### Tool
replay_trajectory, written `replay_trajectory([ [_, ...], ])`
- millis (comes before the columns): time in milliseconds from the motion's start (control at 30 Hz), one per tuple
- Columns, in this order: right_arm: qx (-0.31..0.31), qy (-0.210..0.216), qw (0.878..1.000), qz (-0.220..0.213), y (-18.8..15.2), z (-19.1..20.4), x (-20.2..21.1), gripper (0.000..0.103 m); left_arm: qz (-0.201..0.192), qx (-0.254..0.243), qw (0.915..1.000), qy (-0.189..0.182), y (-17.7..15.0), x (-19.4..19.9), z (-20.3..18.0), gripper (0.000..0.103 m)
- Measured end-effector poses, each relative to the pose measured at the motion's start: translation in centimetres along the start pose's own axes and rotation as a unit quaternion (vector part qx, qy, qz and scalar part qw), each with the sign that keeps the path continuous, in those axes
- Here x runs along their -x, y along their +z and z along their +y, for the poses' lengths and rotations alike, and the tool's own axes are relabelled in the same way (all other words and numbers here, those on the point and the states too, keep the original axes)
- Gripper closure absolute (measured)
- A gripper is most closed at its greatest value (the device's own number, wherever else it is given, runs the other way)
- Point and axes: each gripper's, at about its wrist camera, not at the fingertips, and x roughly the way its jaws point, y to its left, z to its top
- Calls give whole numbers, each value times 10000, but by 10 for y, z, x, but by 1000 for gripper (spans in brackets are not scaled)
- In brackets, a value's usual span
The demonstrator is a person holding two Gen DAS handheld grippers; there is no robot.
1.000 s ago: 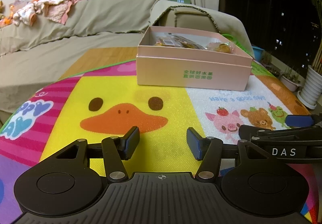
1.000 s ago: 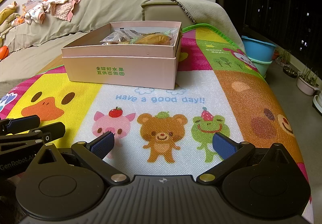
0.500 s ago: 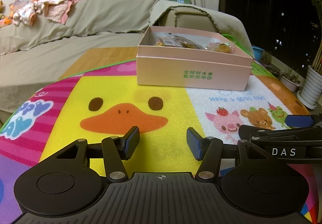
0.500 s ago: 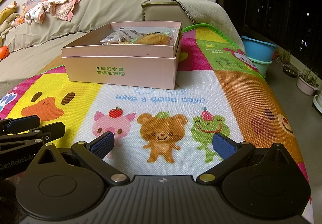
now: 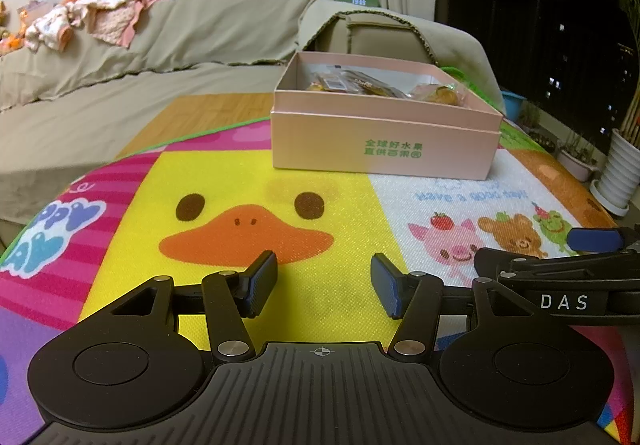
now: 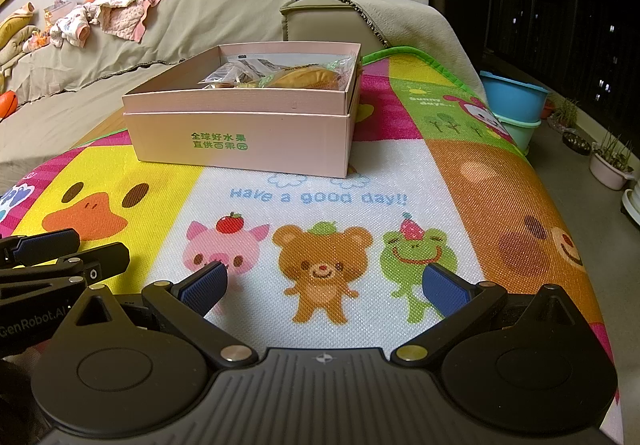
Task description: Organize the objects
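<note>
1. At the far side of the cartoon play mat (image 6: pixel 320 205) that covers the desk stands a pink box (image 6: pixel 240 141), open at the top, its base seated in what looks like its own upturned lid.
2. Inside the box lie wrapped snack packets (image 6: pixel 280 75), clear crinkly film around what appear to be pastries; the exact count cannot be told.
3. The left gripper (image 5: pixel 324 281) hovers low over the duck print, its fingers (image 5: pixel 262 283) partly apart and holding nothing.
4. The right gripper (image 6: pixel 324 287) sits just beside it over the bear print, fingers (image 6: pixel 204 285) spread wide, also empty.
5. Both grippers are well apart from the box.
6. The packets are probably light, soft and slippery; a hard pinch on the middle would likely crush the filling, so a crimped film edge or corner is the safer place to grip.
7. The box seems to be stiff, thin card, light enough to slide on the mat; a pinch on one wall near a corner should hold, though the nested lid may slip off if lifted.
</note>
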Motion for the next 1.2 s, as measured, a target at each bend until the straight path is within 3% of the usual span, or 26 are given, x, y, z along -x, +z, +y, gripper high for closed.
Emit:
replay_trajectory([
  [1200, -2, 0, 10000, 0, 0, 0, 0, 0, 7, -22, 10000, 11, 0, -1, 0, 44],
])
